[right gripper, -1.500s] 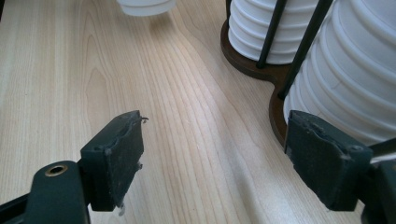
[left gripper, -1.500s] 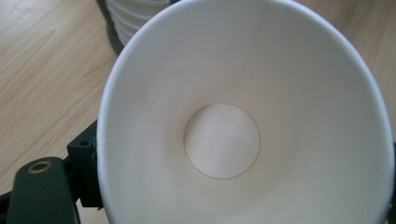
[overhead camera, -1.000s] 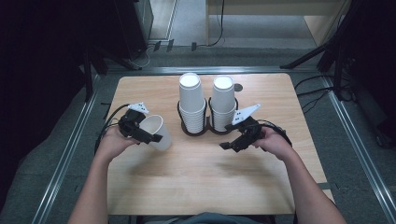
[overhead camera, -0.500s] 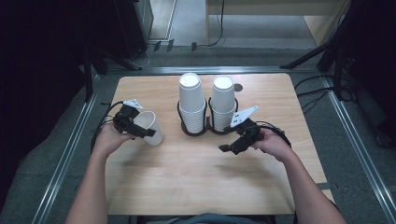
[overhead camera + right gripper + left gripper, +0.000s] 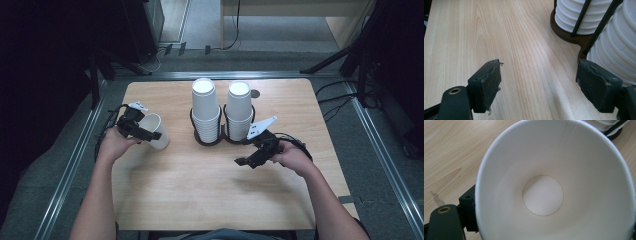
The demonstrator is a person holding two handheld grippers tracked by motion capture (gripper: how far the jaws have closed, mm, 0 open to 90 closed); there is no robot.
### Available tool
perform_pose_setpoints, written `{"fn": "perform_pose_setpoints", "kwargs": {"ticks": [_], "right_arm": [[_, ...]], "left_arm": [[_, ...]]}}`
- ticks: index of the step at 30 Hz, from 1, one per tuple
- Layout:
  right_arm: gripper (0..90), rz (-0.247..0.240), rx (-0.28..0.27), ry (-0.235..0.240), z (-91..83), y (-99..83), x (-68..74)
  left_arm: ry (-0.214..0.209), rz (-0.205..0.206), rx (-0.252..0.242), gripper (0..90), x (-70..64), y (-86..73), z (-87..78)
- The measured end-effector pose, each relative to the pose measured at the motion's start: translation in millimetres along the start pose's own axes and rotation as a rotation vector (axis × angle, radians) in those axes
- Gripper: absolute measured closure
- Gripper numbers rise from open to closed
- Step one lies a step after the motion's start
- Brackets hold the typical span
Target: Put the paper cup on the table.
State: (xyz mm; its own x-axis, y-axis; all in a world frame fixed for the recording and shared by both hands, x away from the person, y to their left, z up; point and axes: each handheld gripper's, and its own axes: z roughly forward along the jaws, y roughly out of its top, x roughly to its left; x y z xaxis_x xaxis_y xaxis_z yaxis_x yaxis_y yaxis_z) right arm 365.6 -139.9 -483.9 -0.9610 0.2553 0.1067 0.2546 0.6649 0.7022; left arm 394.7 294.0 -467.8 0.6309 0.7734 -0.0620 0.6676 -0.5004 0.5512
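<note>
**High view: one paper cup held at the left, two stacks in the rack**

High view shows a wooden counter (image 5: pixel 200 195) with a dark two-ring rack (image 5: pixel 220 140) near its far middle. Each ring holds a tall stack of white paper cups: the left stack (image 5: pixel 205 107) and the right stack (image 5: pixel 239 107) stand side by side, upright.

At the counter's left side, the left hand-held gripper (image 5: pixel 145 134) holds a single white paper cup (image 5: pixel 156 131), well apart from the rack. In the left gripper view the cup's open mouth faces the camera, its round bottom (image 5: pixel 542 195) plainly seen; one black jaw presses against the cup's outer wall at lower left, while the other jaw is hidden behind the cup, so the pinch looks likely but is only half seen.

The right hand-held gripper (image 5: pixel 246 161) hovers just in front of the rack, near the right stack. In the right gripper view its jaws stand wide apart with bare counter between them, the rack's base (image 5: pixel 564 27) just beyond.
</note>
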Motion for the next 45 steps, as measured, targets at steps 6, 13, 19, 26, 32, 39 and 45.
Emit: {"fn": "perform_pose_setpoints", "kwargs": {"ticks": [6,13,19,26,32,39,45], "right_arm": [[20.7,0.01,0.003,-0.009,-2.2,-3.1,1.0],[20.7,0.011,0.004,-0.022,-4.4,-6.5,1.2],[20.7,0.017,0.0,-0.025,-6.5,-7.7,1.1],[20.7,0.015,0.009,-0.029,-6.0,-8.1,1.0],[20.7,0.011,0.01,-0.03,-5.8,-8.0,0.9],[20.7,0.017,0.021,-0.031,-5.3,-8.7,0.1],[20.7,-0.003,0.031,-0.026,-2.8,-8.6,2.3]], "left_arm": [[0.037,-0.003,0.007,10.9,4.2,1.9,1.1],[0.085,0.016,0.019,9.2,-0.2,4.8,4.2],[0.058,0.006,0.02,5.6,-2.4,6.5,6.7],[0.042,0.007,0.011,0.0,-4.2,7.1,7.5],[0.026,-0.01,-0.031,0.0,-1.5,6.4,2.1],[-0.009,-0.037,-0.075,0.0,-1.0,7.4,-7.7],[-0.02,-0.058,-0.103,0.0,-0.3,8.7,-15.5]]}}
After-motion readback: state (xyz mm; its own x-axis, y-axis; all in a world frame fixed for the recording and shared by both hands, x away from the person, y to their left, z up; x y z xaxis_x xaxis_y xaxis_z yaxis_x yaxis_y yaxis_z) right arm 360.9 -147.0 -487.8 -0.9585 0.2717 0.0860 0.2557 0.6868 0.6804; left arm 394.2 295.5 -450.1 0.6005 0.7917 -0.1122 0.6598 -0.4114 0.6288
